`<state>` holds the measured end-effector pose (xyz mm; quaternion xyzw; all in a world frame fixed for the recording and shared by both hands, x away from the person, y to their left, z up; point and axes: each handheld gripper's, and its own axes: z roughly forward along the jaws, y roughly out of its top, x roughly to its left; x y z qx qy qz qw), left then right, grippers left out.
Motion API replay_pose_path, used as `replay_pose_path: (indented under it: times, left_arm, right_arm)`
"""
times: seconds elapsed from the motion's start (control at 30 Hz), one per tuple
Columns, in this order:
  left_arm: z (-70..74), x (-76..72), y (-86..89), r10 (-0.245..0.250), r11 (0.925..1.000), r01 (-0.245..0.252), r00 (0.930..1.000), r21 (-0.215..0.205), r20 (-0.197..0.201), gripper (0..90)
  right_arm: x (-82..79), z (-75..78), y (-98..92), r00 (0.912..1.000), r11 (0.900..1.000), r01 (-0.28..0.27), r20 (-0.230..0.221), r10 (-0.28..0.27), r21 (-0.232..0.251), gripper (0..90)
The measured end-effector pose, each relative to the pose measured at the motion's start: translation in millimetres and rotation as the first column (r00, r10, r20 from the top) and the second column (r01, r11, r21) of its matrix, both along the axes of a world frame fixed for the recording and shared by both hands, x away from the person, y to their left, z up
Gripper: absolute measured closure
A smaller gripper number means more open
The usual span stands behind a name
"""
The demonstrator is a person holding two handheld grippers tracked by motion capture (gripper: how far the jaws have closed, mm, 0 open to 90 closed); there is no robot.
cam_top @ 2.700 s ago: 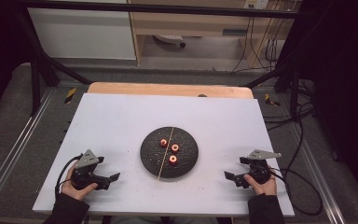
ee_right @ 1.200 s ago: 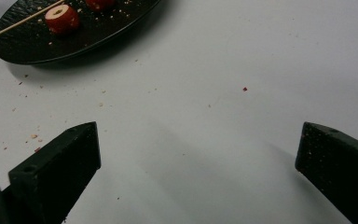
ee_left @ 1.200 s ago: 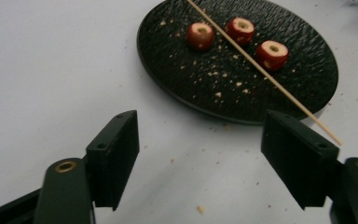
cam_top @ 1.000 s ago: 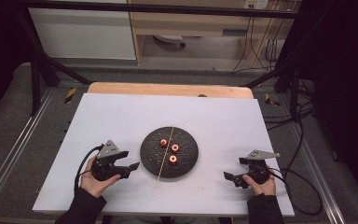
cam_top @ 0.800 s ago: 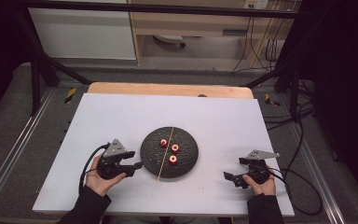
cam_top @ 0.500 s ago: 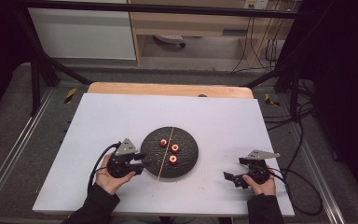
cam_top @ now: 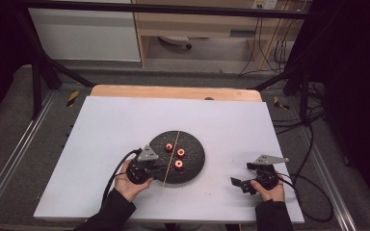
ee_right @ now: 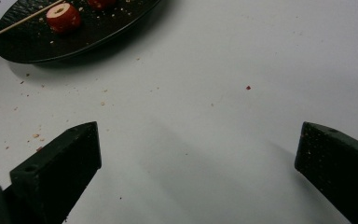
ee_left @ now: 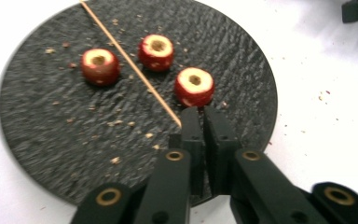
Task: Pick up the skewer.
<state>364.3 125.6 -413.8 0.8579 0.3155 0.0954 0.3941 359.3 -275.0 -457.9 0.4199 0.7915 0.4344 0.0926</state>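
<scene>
The work in hand looks like threading cored red fruit pieces onto a wooden skewer [ee_left: 129, 68], and it stands at its very start. The skewer lies across the middle of a round black slate plate [cam_top: 195, 166] near the centre of the white desk [cam_top: 106, 125], running from the plate's far rim to its near rim and poking just past the near edge. Three fruit pieces sit loose on the plate, none yet threaded: in the left gripper view one [ee_left: 99, 65] lies left of the skewer, and two, [ee_left: 156, 51] and [ee_left: 194, 86], lie right of it, all close to the stick but apart from each other. The left gripper [ee_left: 200, 122] has come in over the plate's near-left edge, and its fingers have just been closing; they now stand together at the skewer's near tip, apparently pinching that end, though the stick is so thin that the contact itself is hard to make out. The right gripper [cam_top: 249, 179] rests on the desk well to the right of the plate, its fingers [ee_right: 60, 163] wide apart with nothing between them. Crumbs dot the plate and the desk beside it. Lifting the skewer and spearing all three pieces is what is left.
</scene>
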Motion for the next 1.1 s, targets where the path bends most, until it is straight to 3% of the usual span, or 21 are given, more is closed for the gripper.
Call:
replay_pose_path:
  times: [0.4,0.7,1.1]
  left_arm:
    - [-12.8,-0.8,-17.4,-0.026,0.9991,0.027,0.9993,0.033,-0.025,89.7]
    - [-16.2,0.2,-13.2,-0.015,0.9989,0.017,0.9994,0.045,-0.033,89.7]
    - [-16.2,1.1,7.2,0.024,0.9983,-0.023,0.9994,0.054,-0.025,89.7]
  right_arm:
    - [0.0,0.2,-0.4,1.0000,1.000,0.000,0.003,0.000,-0.001,0.9]
    - [0.0,0.1,-0.1,1.0000,1.000,0.000,0.002,0.000,0.000,0.9]
    - [0.0,0.0,-0.3,1.0000,1.000,0.000,0.003,0.000,-0.002,0.9]
